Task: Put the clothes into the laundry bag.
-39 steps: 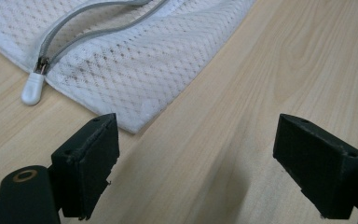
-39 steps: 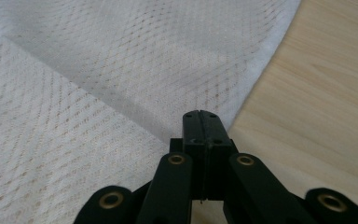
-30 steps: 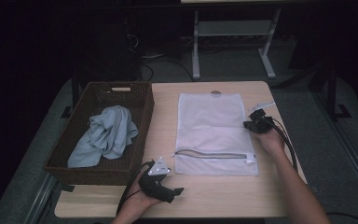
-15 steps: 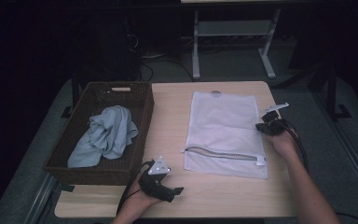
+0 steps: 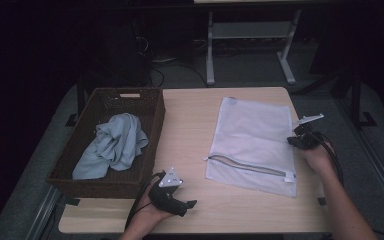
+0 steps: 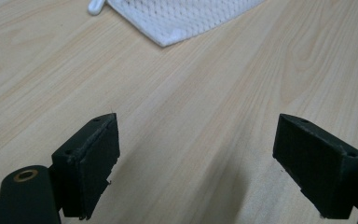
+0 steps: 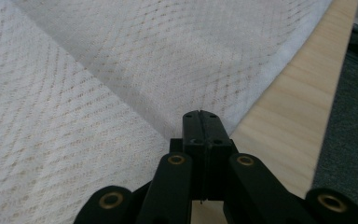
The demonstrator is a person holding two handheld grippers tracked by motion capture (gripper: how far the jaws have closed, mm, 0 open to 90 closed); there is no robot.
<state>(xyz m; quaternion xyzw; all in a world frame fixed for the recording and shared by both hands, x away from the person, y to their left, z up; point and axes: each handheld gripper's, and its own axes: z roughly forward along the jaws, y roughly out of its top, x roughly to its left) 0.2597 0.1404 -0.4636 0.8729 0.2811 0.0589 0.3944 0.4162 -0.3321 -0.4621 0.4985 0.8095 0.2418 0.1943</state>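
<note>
A basket [image 5: 105,145] holding a cloth [image 5: 112,145] is recorded at the tabletop's [image 5: 190,125] left in the high view, with the mesh bag [image 5: 252,142] laid flat to its right. The right gripper [image 7: 200,116] is seen in its own view with jaws pressed together at the bag's right edge; whether fabric is pinched cannot be told. The left gripper [image 6: 196,154] is held with jaws apart over bare wood, the bag's corner well ahead of them.

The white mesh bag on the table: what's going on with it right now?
A person works at a wooden table with two grippers. The right gripper, jaws shut, sits at the right edge of the white mesh bag; a grip on it can't be confirmed. The left gripper rests open on bare wood. A blue cloth lies in the basket.
</note>
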